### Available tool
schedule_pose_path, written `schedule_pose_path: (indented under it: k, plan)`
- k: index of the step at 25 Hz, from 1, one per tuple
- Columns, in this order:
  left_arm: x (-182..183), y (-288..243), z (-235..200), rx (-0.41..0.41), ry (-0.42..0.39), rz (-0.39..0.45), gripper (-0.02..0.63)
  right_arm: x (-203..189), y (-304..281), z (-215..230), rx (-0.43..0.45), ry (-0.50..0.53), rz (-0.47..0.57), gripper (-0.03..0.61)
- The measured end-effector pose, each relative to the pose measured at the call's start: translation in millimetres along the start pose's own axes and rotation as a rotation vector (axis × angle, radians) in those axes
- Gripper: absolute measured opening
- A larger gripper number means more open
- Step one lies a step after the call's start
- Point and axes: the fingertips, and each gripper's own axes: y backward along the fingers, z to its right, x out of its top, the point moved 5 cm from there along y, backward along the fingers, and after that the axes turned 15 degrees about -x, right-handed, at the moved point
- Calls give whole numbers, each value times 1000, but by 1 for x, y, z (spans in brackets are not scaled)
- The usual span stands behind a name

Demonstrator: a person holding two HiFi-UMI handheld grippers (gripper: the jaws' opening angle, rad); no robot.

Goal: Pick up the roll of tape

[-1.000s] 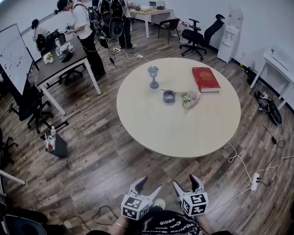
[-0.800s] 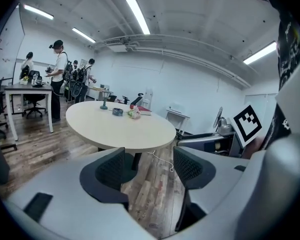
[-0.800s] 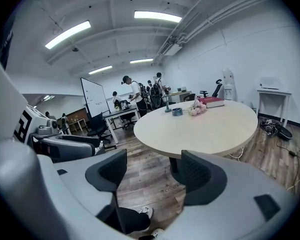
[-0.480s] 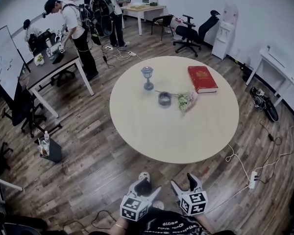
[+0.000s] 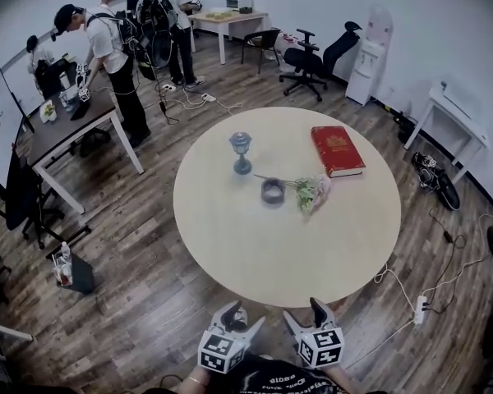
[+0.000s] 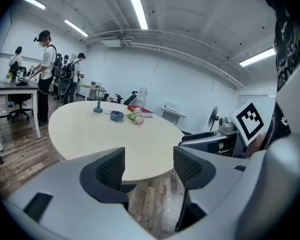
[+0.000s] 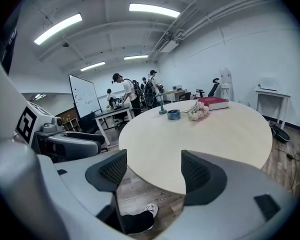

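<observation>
From where I stood, the roll of tape (image 5: 273,191) lay flat near the middle of the round counter (image 5: 230,245), well apart from both tongs. The left tongs (image 5: 246,314) and the right tongs (image 5: 304,312) hovered side by side off the counter's near edge, above the wooden floor (image 5: 140,294), both pointing across the top towards the tape.

Each pair of tongs stood wide open and had hold of nothing. In the left gripper view the counter's rim and the floor showed between the jaws, with the tape (image 6: 117,116) far beyond; the right gripper view gave much the same, the tape (image 7: 173,114) small in the distance.

A bunch of pale flowers (image 5: 312,191) lay just beside the tape, a stemmed blue-grey ornament (image 5: 241,152) stood near it, and a red book (image 5: 338,149) lay further off.

The book's cover bore gilt marks too small to read. White lettering on the person's dark shirt (image 5: 283,380) could not be made out. The cubes carried only black-and-white square markers.
</observation>
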Motion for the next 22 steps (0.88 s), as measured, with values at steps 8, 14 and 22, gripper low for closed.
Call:
schedule_pose_path:
  k: [8, 14, 22]
  plan:
    - [53, -14, -80, -9, -30, -4, 310, 46, -58, -15, -45, -18, -2, 330]
    - [75, -22, -124, -27, -60, -6, 310, 65, -91, -29, -58, -9, -16, 324]
    - [98, -28, -174, -5, -90, 1, 310, 89, -123, -37, -99, -28, -5, 318]
